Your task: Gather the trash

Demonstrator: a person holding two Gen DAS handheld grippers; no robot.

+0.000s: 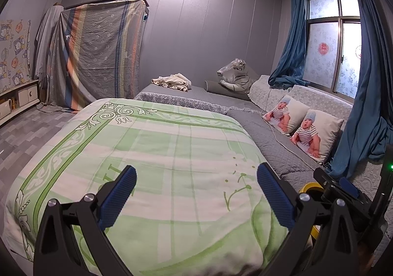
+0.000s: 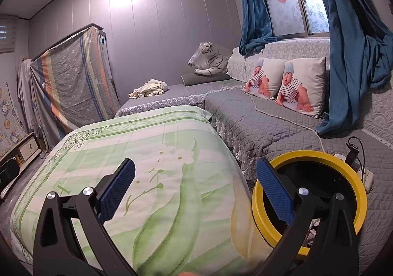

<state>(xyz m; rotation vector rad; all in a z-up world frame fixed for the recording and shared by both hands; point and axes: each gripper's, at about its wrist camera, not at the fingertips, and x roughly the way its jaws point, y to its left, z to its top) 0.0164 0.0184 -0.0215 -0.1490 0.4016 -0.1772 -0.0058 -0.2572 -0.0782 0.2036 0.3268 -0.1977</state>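
Yellow-rimmed trash bin (image 2: 309,192) beside green floral bedding (image 2: 147,177), some crumpled waste visible inside; left tool (image 1: 196,197) and right tool (image 2: 195,192) both spread apart, empty; advised: scan bedding for litter, then release directly above bin opening.

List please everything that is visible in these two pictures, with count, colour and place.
Quilt: one, green and white, on the near surface under both grippers.
Bin: one, yellow rim, black inside, right of the quilt.
Baby-print cushions: two, white, on the grey sofa below the window.
Tiger toy: one, white with stripes, far sofa corner.
Crumpled cloth: one, cream, on the far grey mattress.
Curtains: blue, at the window.
Striped sheet: one, grey and orange, draped over furniture on the left.
Power strip: one, white, beside the bin.
Left gripper: black, blue pads, jaws open.
Right gripper: same, jaws open.
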